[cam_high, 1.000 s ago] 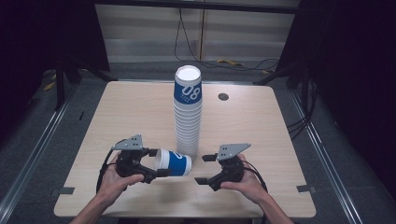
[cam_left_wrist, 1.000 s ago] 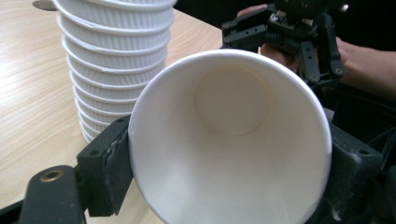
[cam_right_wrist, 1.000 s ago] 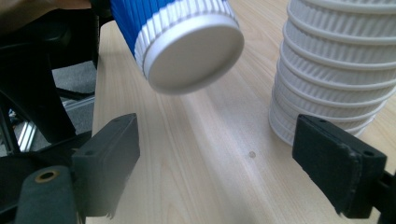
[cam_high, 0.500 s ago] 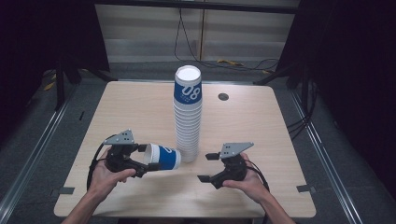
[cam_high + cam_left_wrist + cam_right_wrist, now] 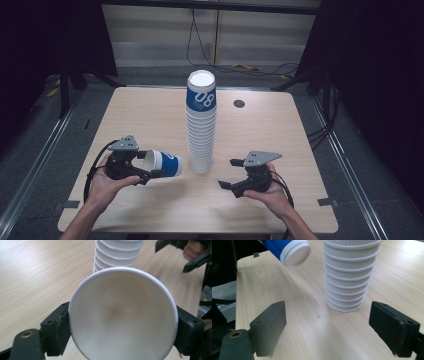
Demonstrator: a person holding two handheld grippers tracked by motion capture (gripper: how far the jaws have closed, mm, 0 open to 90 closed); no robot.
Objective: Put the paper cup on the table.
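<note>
The paper cup point(image 5: 162, 163) lies on its side in the left gripper point(image 5: 131, 165), clear of the worktop point(image 5: 150, 115), its base pointing toward the tall cup stack point(image 5: 201, 125) just beside it. In the high view the left hand point(image 5: 105, 182) holds that gripper level and low, near the front left of the worktop, with the cup's mouth turned back toward the wrist. The right gripper point(image 5: 230, 174) sits to the right of the stack's foot, its hand point(image 5: 270, 195) resting low, jaws pointing toward the stack.

In the left gripper view the cup point(image 5: 123, 315) shows its white inside, and the two jaws press on its rim from either side: a firm grip on the cup. The stack point(image 5: 117, 252) rises just behind it.

In the right gripper view the jaws stand wide apart with nothing between them; they have just been opening. The stack point(image 5: 349, 275) stands ahead, and the cup's base point(image 5: 295, 253) hangs at the upper left.

The step in hand looks like one cup taken off the stack and carried away. Next, I judge, the cup must be turned upright and set down on bare worktop, while the right gripper steadies or grasps the stack.
</note>
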